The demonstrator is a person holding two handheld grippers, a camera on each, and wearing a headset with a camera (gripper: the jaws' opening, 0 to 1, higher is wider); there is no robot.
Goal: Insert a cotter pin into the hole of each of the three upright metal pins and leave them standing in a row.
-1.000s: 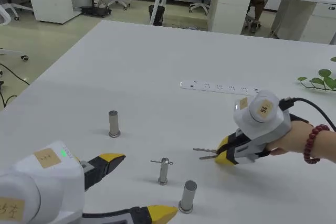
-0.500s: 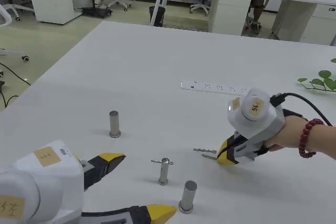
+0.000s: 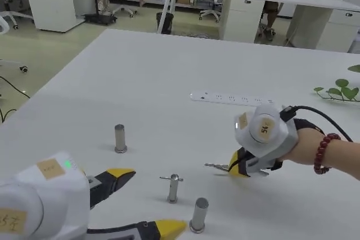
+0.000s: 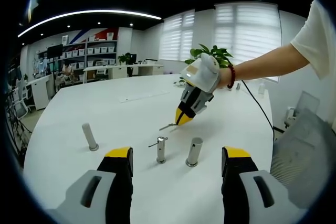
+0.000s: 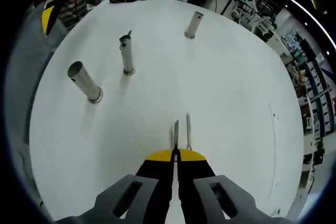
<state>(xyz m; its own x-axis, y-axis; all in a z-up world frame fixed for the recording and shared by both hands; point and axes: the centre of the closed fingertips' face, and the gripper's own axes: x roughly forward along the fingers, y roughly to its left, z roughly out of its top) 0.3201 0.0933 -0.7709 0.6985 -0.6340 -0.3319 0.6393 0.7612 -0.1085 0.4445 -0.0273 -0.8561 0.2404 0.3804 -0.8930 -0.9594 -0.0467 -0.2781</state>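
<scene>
Three upright metal pins stand on the white table (image 3: 169, 82): a far one (image 3: 120, 138), a middle one (image 3: 173, 188) with a cotter pin (image 3: 169, 177) through its top, and a near one (image 3: 198, 214) with a bare top. My right gripper (image 3: 233, 168) rests low on the table to their right, shut on a second cotter pin (image 3: 216, 166) whose legs point toward the pins (image 5: 181, 129). My left gripper (image 3: 147, 200) hangs open in front of the row, nothing between its jaws; its own view has the middle pin (image 4: 161, 150) just ahead.
A white power strip (image 3: 233, 99) lies behind the right gripper. Plant leaves (image 3: 337, 91) reach in at the right edge. A black cable (image 3: 315, 113) trails from the right gripper. Office desks and chairs stand beyond the table's far edge.
The right gripper has slid a little left toward the pins, still shut on its cotter pin, and rolled slightly. The left gripper and the three pins have stayed put.
</scene>
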